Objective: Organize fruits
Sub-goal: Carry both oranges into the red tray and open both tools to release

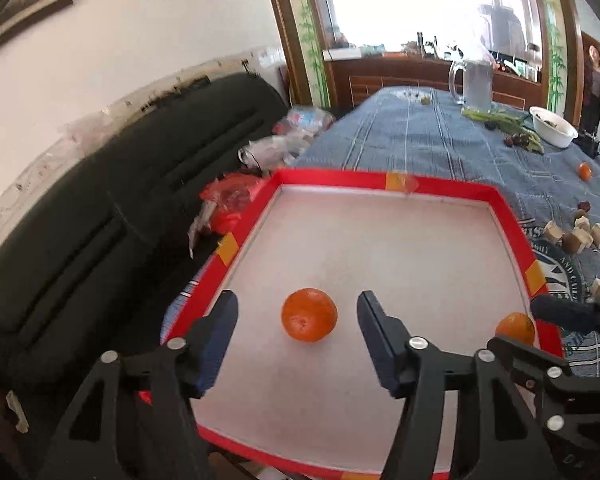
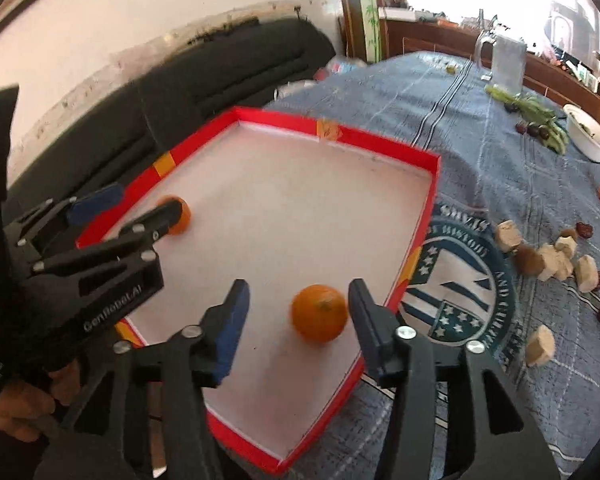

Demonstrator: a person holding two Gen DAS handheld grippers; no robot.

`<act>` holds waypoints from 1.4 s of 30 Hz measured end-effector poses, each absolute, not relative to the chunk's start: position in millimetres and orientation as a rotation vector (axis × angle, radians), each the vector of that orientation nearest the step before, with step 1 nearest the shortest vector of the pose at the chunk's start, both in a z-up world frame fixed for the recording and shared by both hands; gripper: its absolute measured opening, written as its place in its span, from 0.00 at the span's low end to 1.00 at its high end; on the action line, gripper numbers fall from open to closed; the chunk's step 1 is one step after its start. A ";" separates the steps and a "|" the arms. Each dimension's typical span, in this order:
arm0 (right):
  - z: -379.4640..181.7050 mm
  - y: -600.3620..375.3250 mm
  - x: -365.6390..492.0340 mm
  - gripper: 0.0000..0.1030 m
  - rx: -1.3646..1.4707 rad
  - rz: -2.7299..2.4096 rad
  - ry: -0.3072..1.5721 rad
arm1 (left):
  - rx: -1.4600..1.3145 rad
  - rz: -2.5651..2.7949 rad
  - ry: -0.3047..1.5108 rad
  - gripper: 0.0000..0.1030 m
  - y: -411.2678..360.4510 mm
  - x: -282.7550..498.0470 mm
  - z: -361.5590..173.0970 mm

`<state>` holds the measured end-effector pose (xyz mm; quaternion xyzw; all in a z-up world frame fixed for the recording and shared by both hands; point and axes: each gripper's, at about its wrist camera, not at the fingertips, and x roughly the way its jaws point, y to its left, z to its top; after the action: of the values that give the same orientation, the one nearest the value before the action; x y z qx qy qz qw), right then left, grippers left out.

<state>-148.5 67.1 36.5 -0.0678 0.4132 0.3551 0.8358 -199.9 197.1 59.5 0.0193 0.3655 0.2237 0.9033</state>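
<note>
A red-rimmed tray [image 1: 340, 178] with a white floor lies at the near end of the table. Two oranges rest on its floor. In the left wrist view, one orange [image 1: 309, 315] lies between the fingers of my open left gripper [image 1: 298, 296], untouched by either pad. The second orange [image 1: 516, 328] sits by the tray's right rim, inside my right gripper [image 1: 515, 322]. The right wrist view shows that orange [image 2: 319, 313], slightly blurred, close to the right pad of my open right gripper [image 2: 299, 286]. My left gripper [image 2: 148, 199] stands at the tray's [image 2: 280, 118] left side, half hiding its orange [image 2: 182, 216].
A third orange [image 1: 585, 171] lies on the blue cloth to the right, near wooden blocks [image 2: 556, 260] and dark fruits [image 2: 582, 229]. A glass jug [image 1: 474, 80], green stalks [image 2: 540, 110] and a white bowl [image 1: 552, 126] stand farther back. A black sofa [image 1: 100, 208] lines the left; a person [image 1: 598, 84] stands far right.
</note>
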 end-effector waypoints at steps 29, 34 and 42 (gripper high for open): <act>127.5 -56.4 -245.1 0.59 0.026 0.655 0.541 | 0.138 0.436 0.473 0.78 120.2 -291.8 146.9; 131.8 -67.7 -248.4 0.59 0.043 0.651 0.525 | 0.148 0.433 0.459 0.79 115.5 -296.3 149.9; 133.3 -89.7 -248.2 0.59 0.058 0.632 0.508 | 0.168 0.420 0.464 0.79 102.7 -293.6 148.3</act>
<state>-248.2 -89.7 133.3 0.0280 0.2470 0.3074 0.9185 -293.6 102.7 148.3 0.0827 0.2277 0.2064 0.9480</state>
